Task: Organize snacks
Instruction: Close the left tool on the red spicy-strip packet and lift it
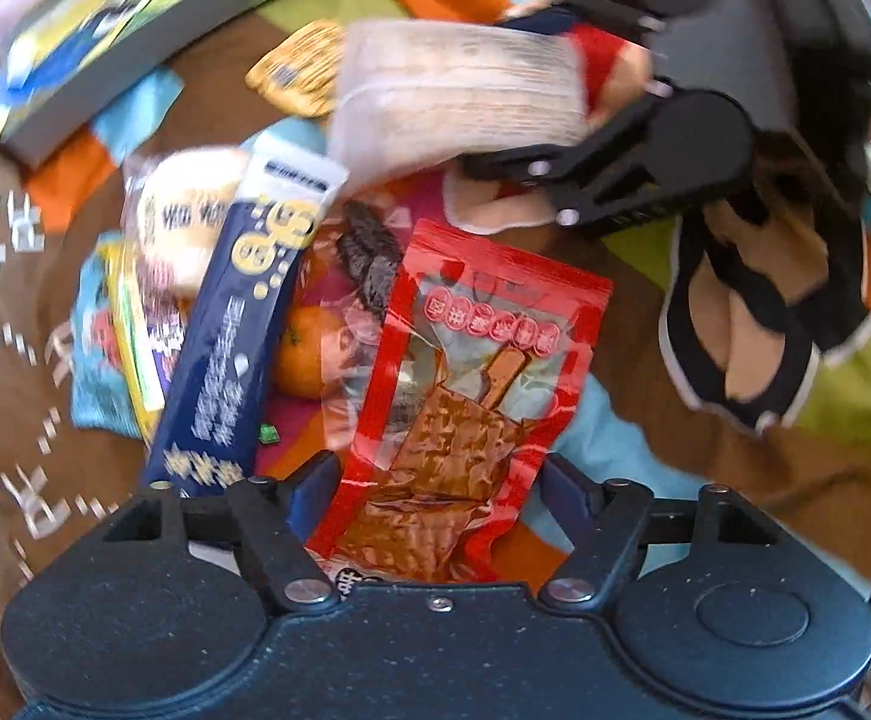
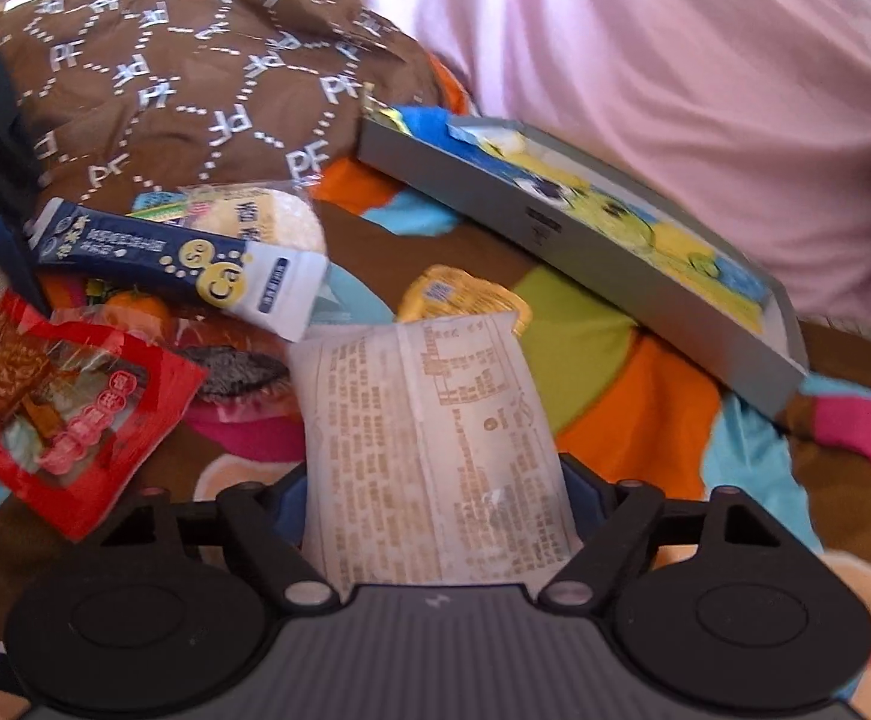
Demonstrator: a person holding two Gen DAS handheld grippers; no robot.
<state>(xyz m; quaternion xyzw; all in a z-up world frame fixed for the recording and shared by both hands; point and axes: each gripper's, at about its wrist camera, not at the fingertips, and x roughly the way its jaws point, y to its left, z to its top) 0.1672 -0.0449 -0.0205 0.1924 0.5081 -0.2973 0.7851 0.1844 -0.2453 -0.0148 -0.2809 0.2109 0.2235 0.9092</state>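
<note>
My left gripper (image 1: 441, 486) is shut on the lower end of a red clear-window snack packet (image 1: 465, 390), which stands up between its fingers. That red packet (image 2: 75, 408) also shows at the left of the right wrist view, beside a dark finger (image 2: 15, 264) of the left gripper. My right gripper (image 2: 435, 480) is shut on a white printed packet (image 2: 435, 438). In the left wrist view the right gripper (image 1: 495, 84) holds this white packet (image 1: 453, 90) above the snack pile.
On the colourful blanket (image 2: 633, 396) lie a navy stick packet (image 1: 237, 330), a round cracker pack (image 1: 189, 204), a mandarin (image 1: 303, 354), a dark snack (image 1: 369, 258) and a yellow packet (image 2: 465, 294). A grey box (image 2: 585, 228), a brown patterned bag (image 2: 195, 78) and pink fabric (image 2: 675, 60) lie behind. A strapped hand (image 1: 747, 312) is at right.
</note>
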